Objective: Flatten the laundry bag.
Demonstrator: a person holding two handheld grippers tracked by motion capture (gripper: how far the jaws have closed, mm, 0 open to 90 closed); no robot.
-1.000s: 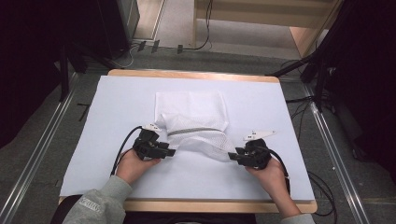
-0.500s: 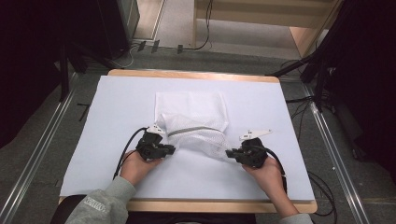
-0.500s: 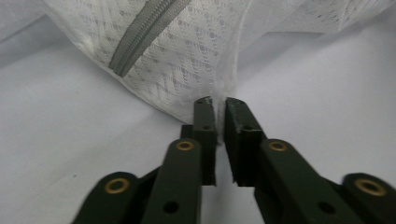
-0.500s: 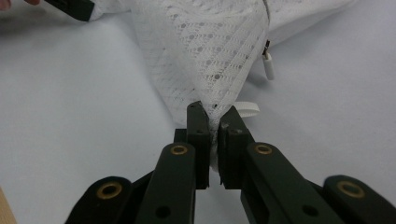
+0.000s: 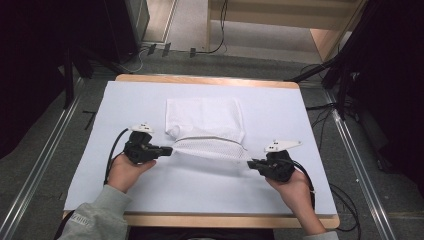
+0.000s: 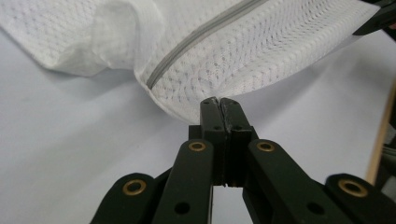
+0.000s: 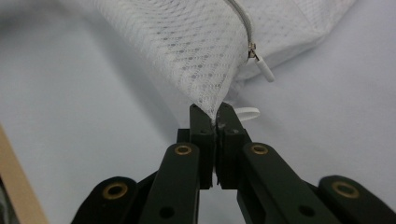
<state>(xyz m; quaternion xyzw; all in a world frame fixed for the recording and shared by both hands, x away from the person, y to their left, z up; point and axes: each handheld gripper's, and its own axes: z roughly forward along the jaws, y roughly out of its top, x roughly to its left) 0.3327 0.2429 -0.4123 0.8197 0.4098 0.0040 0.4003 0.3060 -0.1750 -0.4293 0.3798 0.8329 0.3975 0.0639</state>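
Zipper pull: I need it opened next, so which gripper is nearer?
Right. The zipper pull hangs beside the right gripper; the left gripper pinches the opposite corner.

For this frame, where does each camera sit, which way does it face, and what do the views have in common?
High view: above the person's side, looking forward and down on the table; both forearms, the left gripper and the right gripper show.
Left gripper view: rides the left gripper, looking along its jaws shut on a corner of the mesh laundry bag.
Right gripper view: rides the right gripper, its jaws shut on the other corner, near the zipper pull.
Shared: all three show the bag; the left gripper view and right gripper view also show its grey zipper.
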